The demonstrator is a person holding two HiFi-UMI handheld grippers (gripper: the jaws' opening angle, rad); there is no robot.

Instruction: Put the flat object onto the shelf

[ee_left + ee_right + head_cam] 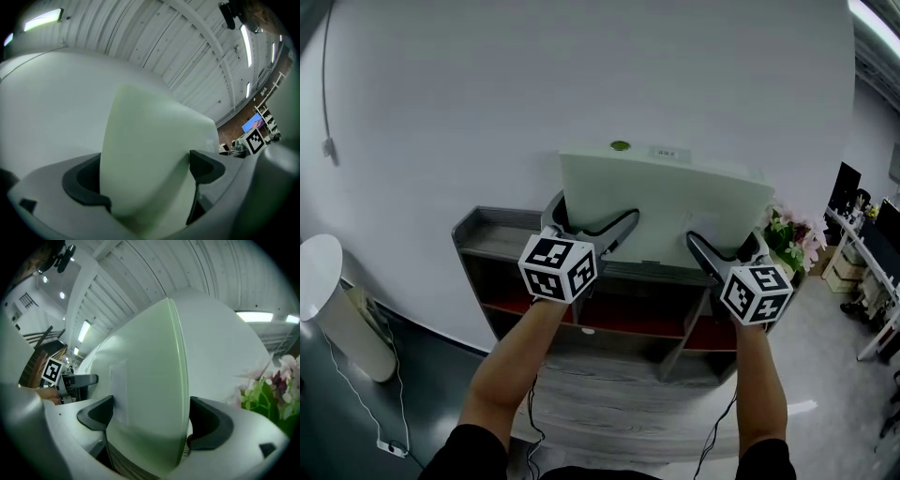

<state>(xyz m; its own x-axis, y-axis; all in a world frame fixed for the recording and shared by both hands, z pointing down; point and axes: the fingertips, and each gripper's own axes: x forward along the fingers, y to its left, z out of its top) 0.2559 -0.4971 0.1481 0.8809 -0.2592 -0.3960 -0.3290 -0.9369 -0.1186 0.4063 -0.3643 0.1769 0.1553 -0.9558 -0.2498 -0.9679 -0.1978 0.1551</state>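
A pale green flat box point(666, 202) is held up on edge over the top of the grey shelf unit point(492, 230), against the white wall. My left gripper point(598, 228) is shut on the box's left lower end. My right gripper point(720, 251) is shut on its right lower end. In the left gripper view the flat box point(150, 159) fills the space between both jaws of the left gripper point(145, 180). The right gripper view shows the flat box point(150, 394) edge-on inside the right gripper point(150, 420), with a paper label on its side.
The shelf has red-lined compartments point(623, 314) below its top. A pot of pink flowers point(789, 236) stands at the shelf's right end, close to the box. A white cylinder bin point(337, 309) stands on the floor at left. Desks and clutter point(862, 262) lie far right.
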